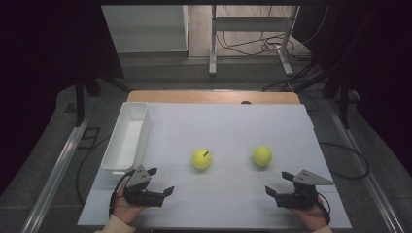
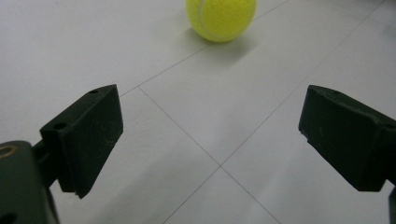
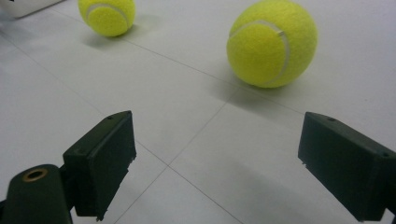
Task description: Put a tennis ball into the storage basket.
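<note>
From above, my left tongs (image 1: pixel 161 180) sit low on the white table (image 1: pixel 233 126), jaws spread wide with nothing between them. The left ball (image 1: pixel 201 158) lies ahead of them and a little to the right, well clear of the tips. My right tongs (image 1: pixel 279 183) are spread just as wide and hold nothing; the right ball (image 1: pixel 262 156) lies ahead of them, slightly left, near but apart. A white bin (image 1: pixel 127 137) stands ahead of my left tongs, off to the left.

Along my left tongs (image 2: pixel 210 135), both black jaws stand far apart over bare table, touching nothing. The left ball (image 2: pixel 221 18) rests well ahead, about midway between the jaws.

Along my right tongs (image 3: pixel 217 149), the jaws are again wide apart and grip nothing. The right ball (image 3: pixel 272 43) sits close ahead, nearer the right jaw. The left ball (image 3: pixel 107 17) lies farther off, beyond the left jaw.
</note>
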A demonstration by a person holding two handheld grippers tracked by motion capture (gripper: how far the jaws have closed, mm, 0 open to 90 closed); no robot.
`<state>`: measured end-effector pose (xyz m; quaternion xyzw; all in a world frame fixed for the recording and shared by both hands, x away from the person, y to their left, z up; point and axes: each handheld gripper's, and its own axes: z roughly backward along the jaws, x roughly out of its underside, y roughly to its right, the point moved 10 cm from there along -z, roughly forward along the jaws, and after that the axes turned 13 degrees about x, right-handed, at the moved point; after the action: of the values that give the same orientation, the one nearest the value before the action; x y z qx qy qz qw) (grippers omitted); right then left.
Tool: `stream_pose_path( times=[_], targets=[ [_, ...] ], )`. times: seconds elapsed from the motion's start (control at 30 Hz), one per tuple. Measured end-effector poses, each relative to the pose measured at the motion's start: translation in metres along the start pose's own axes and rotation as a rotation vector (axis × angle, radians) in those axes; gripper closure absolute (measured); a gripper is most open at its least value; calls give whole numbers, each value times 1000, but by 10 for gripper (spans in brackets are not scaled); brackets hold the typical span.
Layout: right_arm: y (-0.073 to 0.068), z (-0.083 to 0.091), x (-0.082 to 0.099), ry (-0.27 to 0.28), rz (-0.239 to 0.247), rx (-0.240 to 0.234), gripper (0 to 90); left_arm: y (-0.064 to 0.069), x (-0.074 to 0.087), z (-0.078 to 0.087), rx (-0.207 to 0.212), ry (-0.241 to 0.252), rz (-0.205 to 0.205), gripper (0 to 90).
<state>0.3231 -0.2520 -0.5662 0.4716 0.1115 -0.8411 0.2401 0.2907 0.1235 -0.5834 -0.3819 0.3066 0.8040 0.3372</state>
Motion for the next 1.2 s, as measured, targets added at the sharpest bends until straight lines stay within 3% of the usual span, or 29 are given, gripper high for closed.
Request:
stream_pose_path(
  times=[0.53,1.2],
  targets=[
    [-4,0,1,-12,14,-1,119,4,-5,2,-14,13,2,69],
    [-1,3,0,-5,7,14,121,11,-30,4,-4,38,-22,71]
  ],
)
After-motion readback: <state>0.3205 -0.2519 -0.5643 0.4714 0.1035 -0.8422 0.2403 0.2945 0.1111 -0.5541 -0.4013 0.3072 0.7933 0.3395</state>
